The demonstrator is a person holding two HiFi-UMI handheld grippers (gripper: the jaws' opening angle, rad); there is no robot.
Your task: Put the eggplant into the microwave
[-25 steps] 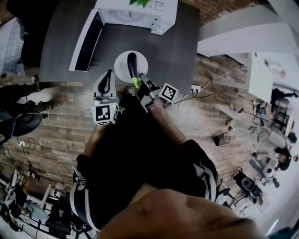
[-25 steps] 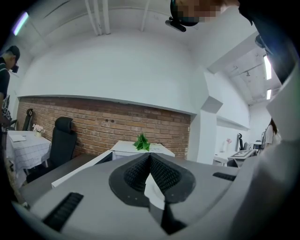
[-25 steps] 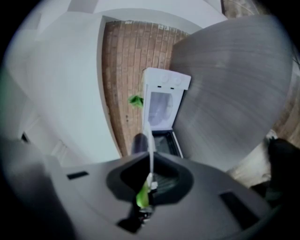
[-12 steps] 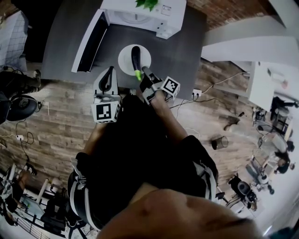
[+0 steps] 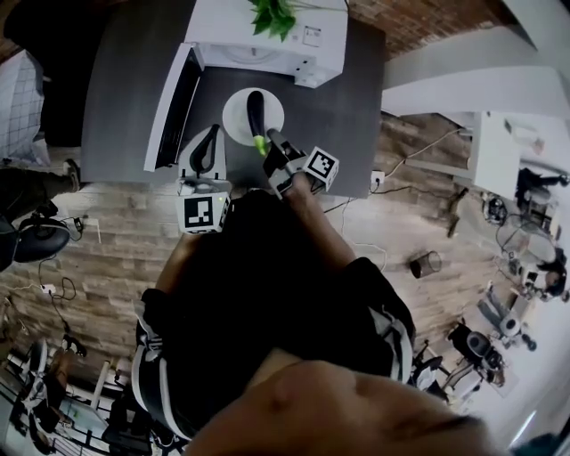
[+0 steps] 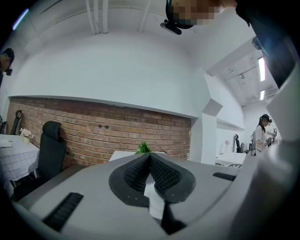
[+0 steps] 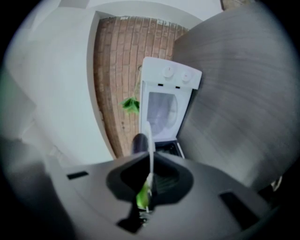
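A dark eggplant [image 5: 255, 111] with a green stem lies on a white plate [image 5: 235, 122] in front of the white microwave [image 5: 267, 40], whose door [image 5: 169, 107] hangs open to the left. My right gripper [image 5: 267, 141] is shut on the plate's near rim, right at the stem. In the right gripper view the plate [image 7: 149, 136] runs edge-on between the jaws of the right gripper [image 7: 150, 161], the eggplant [image 7: 138, 143] beside it and the microwave [image 7: 164, 110] cavity ahead. To the left, my left gripper [image 5: 209, 134] is shut and holds nothing; the left gripper [image 6: 150, 157] points level.
The grey table [image 5: 347, 107] carries the microwave at its far side. A green plant [image 5: 272, 13] stands on top of the microwave. The open door sits just left of my left gripper. Brick wall behind, wooden floor with cables and chairs around.
Both grippers have moved forward over the table. The plate with the eggplant is now closer to the microwave's open front.
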